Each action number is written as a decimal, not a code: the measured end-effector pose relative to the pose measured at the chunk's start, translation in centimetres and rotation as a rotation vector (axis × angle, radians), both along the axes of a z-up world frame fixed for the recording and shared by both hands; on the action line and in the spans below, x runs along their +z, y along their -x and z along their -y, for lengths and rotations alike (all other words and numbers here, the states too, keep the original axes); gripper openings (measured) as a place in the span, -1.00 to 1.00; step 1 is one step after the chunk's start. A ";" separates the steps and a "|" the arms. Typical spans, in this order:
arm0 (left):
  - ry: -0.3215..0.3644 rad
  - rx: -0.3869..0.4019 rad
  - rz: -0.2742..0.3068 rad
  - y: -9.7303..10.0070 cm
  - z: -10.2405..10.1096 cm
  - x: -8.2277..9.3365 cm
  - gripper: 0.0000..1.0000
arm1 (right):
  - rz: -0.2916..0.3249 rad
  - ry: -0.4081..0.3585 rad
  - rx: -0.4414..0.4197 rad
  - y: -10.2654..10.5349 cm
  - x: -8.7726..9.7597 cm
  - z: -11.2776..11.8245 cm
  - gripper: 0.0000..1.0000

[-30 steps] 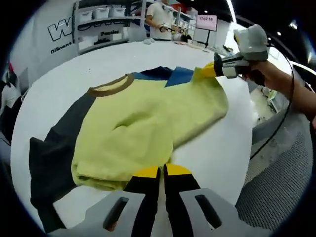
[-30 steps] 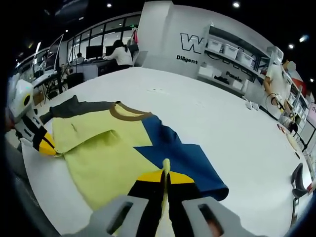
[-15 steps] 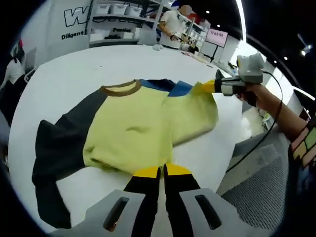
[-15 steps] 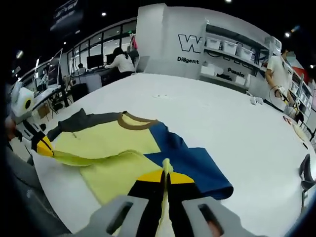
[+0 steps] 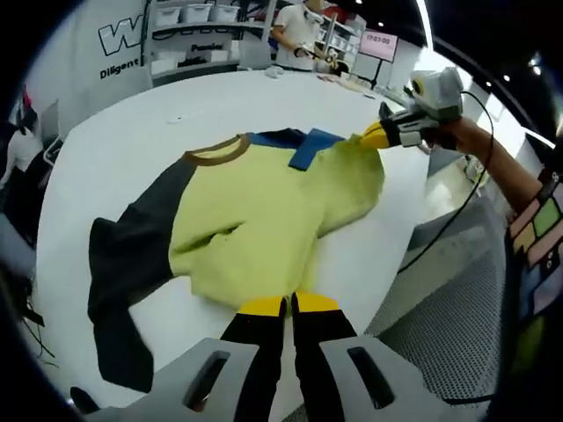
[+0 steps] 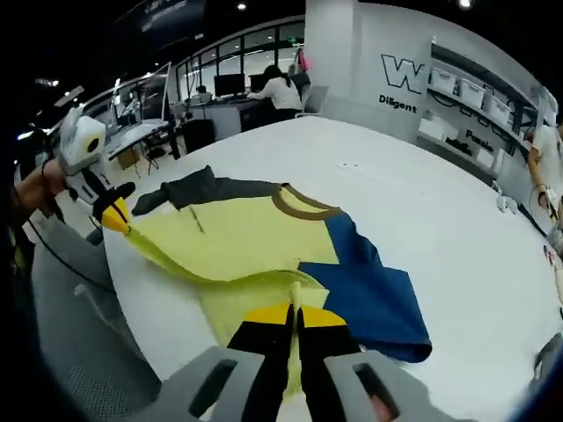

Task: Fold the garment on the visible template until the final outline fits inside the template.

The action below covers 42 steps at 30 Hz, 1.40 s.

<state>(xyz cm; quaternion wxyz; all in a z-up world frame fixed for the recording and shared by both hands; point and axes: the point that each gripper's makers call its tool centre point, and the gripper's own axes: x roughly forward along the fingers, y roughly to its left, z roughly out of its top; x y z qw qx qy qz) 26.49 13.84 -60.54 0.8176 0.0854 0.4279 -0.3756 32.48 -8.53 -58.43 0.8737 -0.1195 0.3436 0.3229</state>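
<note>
A T-shirt lies front up on the white table (image 5: pixel 132 132): yellow body (image 5: pixel 264 211), brown collar (image 5: pixel 215 151), dark grey sleeve (image 5: pixel 132 264) and blue sleeve (image 5: pixel 306 146). My left gripper (image 5: pixel 287 305) is shut on one corner of the yellow bottom hem. My right gripper (image 6: pixel 296 313) is shut on the other corner, with fabric rising between its jaws. The hem hangs stretched between them, lifted off the table near its edge. The left gripper view has the right gripper (image 5: pixel 380 135) at the upper right. In the right gripper view, the left gripper (image 6: pixel 115 214) is at the left, the blue sleeve (image 6: pixel 374 294) at the right.
The table edge runs close to both grippers, with grey patterned floor (image 5: pixel 457 325) and a black cable (image 5: pixel 440 237) beyond it. Shelves with white bins (image 5: pixel 189 13) and a standing person (image 5: pixel 295 31) are at the far side. People sit at desks (image 6: pixel 273 88) in the background.
Both grippers have drawn back towards the table edge with the hem held. The hem has risen off the table and pulled taut, and the shirt has slid a little with it.
</note>
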 end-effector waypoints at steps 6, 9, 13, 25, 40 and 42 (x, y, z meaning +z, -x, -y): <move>-0.065 -0.033 -0.044 2.0 -1.4 -0.5 -1.00 | -0.140 -0.047 0.109 3.0 -0.1 -1.2 -1.00; -0.080 -0.038 -0.070 2.8 -2.0 -0.8 -1.00 | -0.163 -0.036 0.151 3.7 -0.1 -1.2 -1.00; -0.101 -0.046 -0.102 3.7 -2.7 -0.9 -1.00 | -0.237 0.009 0.220 5.5 -1.2 -0.7 -1.00; -0.234 -0.072 -0.164 5.9 -5.0 -2.1 -1.00 | -0.455 0.170 0.432 11.3 -4.0 1.2 -1.00; -0.366 -0.112 -0.295 8.7 -6.6 -2.3 -1.00 | -0.622 0.199 0.451 14.3 -4.9 2.9 -1.00; -0.365 -0.098 -0.332 9.1 -6.7 -2.4 -1.00 | -0.647 0.214 0.442 14.6 -5.3 3.4 -1.00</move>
